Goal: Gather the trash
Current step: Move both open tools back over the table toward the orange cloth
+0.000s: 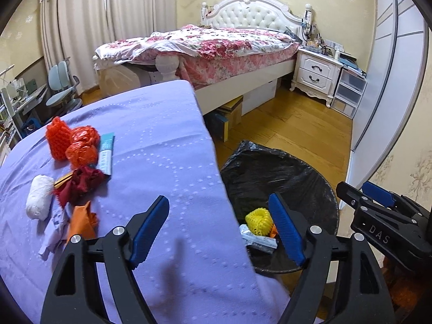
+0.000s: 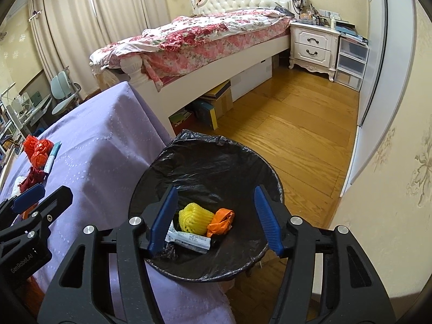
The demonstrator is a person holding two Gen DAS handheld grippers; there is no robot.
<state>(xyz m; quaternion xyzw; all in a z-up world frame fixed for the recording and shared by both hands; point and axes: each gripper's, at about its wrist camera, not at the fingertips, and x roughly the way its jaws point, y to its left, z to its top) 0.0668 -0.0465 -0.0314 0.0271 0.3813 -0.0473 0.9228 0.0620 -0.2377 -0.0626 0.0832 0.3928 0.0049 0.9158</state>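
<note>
purple cloth, soft scraps, a bin half fed

purple tablecloth point(image 1: 162, 135) carries what is left to collect, clustered at its far left. leftmost lies a white foam sleeve point(image 1: 39, 201), with a red foam net point(image 1: 56, 141) beyond it; both look feather-light and springy, so a pinch across the middle should hold, though they will squash. beside the net sit two crumpled red plastic bags point(image 1: 82, 145), slippery and limp, best taken by a bunched fold. touching them on the right is a teal-and-white packet point(image 1: 105, 152), flat and fairly stiff, likely easiest to grip by an edge. nearer the camera lie a dark red crumpled wrapper point(image 1: 82, 182), an orange plastic scrap point(image 1: 82, 220) and pale torn paper point(image 1: 52, 239), all weightless and prone to slipping out.

moving right, the left gripper point(image 1: 218, 229) hovers over the table's edge with its jaws spread wide and nothing between them. further right, off the table and just beside it, stands the black-lined trash bin point(image 2: 205, 162), already holding a yellow foam net point(image 2: 193, 220), an orange bag point(image 2: 222, 220) and a white tube-like packet point(image 2: 189, 240). the right gripper point(image 2: 216, 218) hangs above the bin's mouth, its jaws likewise apart and empty.
</note>
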